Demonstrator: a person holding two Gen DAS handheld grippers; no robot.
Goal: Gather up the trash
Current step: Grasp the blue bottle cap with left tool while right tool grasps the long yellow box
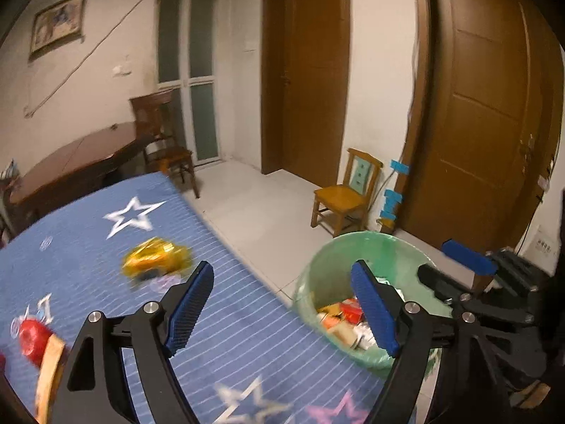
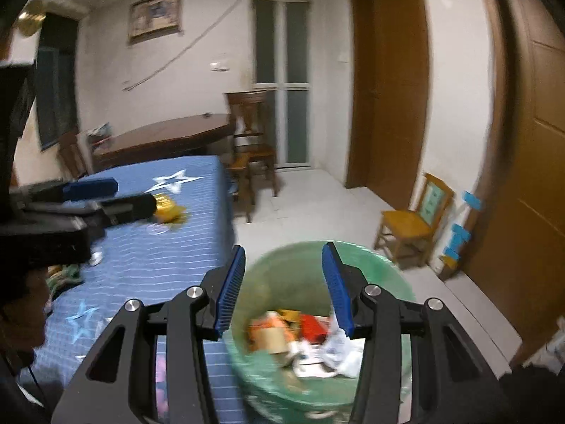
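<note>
**A:** What sits closest to the lens?

**B:** The left gripper [image 1: 282,304], its blue pads spread wide with nothing between them. It hangs over the edge of a table [image 1: 247,335] covered in a blue striped cloth with stars. Just past its right pad stands a green-lined trash bin [image 1: 310,282] on the floor, touching or nearly touching the table edge.

**A:** And the other one?

**B:** The right gripper [image 2: 284,286] is partly parted, also empty, and points straight down into the bin [image 2: 388,268]. Wrappers, a red packet and white paper already lie inside.

**A:** What trash is left?

**B:** A crumpled gold wrapper [image 1: 155,258] lies on the cloth, beyond the left gripper. At the near left edge are a red object [image 1: 30,339] and a tan strip [image 1: 49,371], both blurred; I cannot tell what they are.

**A:** What could go wrong?

**B:** I judge the gold wrapper to be light and slippery, so a pinch on its edge could let it slide out, or push it along the cloth. Pads pressed too low might catch the cloth and drag it. The two grippers are close together by the bin, so a crossing reach could knock them together or tip the bin. The pictures are smeared, which suggests quick movement and makes aim less sure.
</note>
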